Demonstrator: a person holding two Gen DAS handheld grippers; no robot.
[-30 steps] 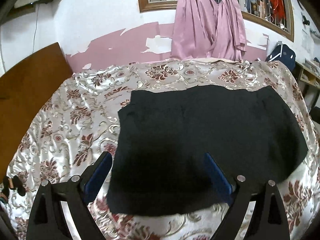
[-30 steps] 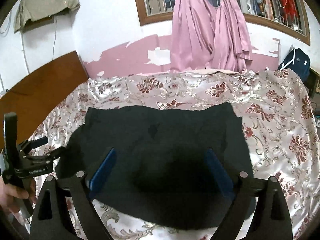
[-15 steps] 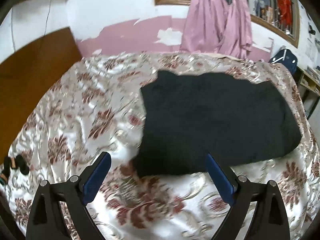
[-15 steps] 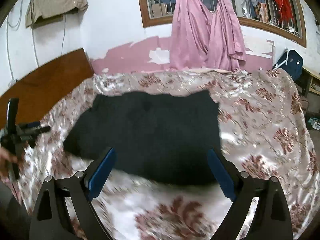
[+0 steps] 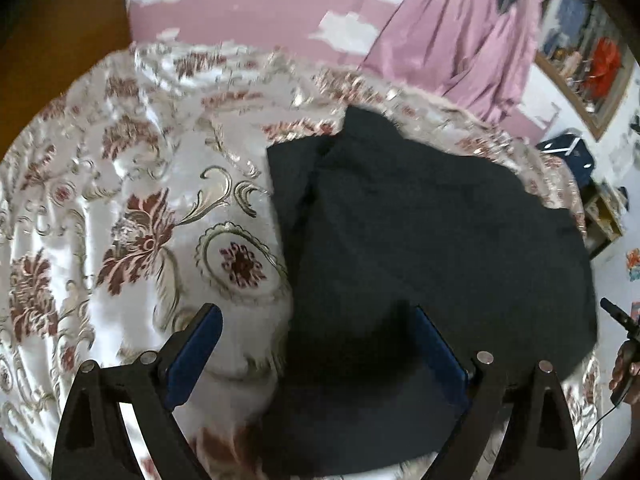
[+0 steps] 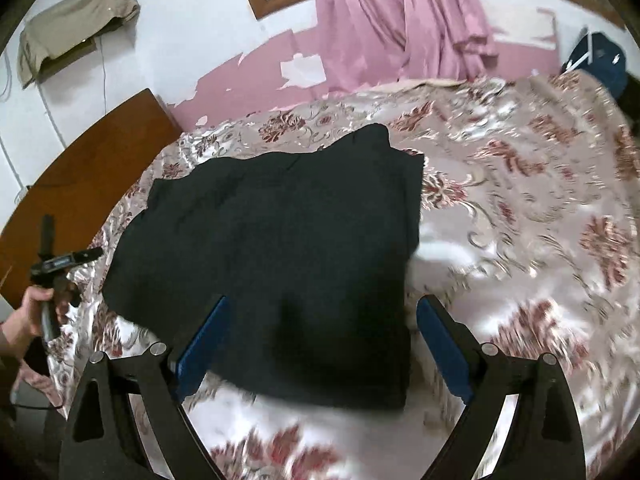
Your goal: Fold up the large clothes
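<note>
Both left tongs [image 5: 316, 344] and right tongs [image 6: 322, 338] hover spread and empty over the black garment [image 6: 280, 240] on the bed [image 6: 520, 220], apparently between folds; next, each likely needs to pinch an outer edge.

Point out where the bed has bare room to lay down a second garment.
Two patches of the floral bedspread are bare. One runs from the black garment's left edge toward the wooden headboard. The other, in the right wrist view, spreads from the garment's right edge toward the navy bag. The middle is covered by the garment, and both open grippers hang over its near edge.
</note>
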